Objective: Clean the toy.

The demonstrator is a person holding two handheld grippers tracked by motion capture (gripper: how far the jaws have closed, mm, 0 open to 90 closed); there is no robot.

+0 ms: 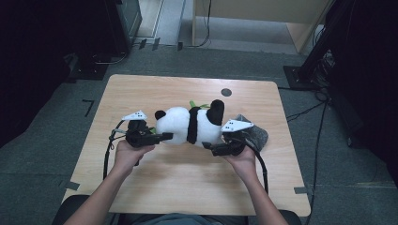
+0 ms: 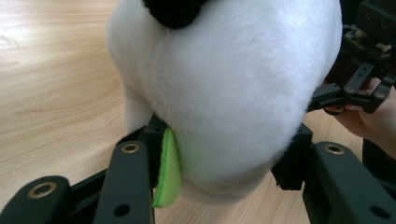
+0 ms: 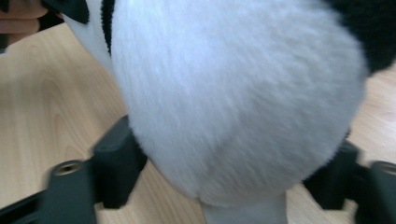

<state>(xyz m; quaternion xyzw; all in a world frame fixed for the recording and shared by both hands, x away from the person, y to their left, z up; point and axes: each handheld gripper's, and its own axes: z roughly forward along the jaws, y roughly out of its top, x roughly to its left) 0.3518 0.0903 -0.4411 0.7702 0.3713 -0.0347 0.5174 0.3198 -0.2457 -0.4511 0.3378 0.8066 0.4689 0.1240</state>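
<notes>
Both tongs are clamped on the plush panda [image 1: 190, 125], left gripper [image 1: 164, 137] at one end, right gripper [image 1: 210, 146] at the other; looks like mid-carry, next is setting it down gently on the table [image 1: 187, 178]

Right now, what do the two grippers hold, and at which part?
Both hold the plush panda: the left gripper clamps its head end, the right gripper its white rear end.

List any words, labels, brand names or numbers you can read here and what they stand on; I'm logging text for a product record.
None can be read.
The plush panda shows no printed tag or lettering; the green felt piece on it is plain.
The grey plates on the left gripper and right gripper carry small dark marks, too small to read.
The wooden table bears a dark round spot, no writing.
</notes>
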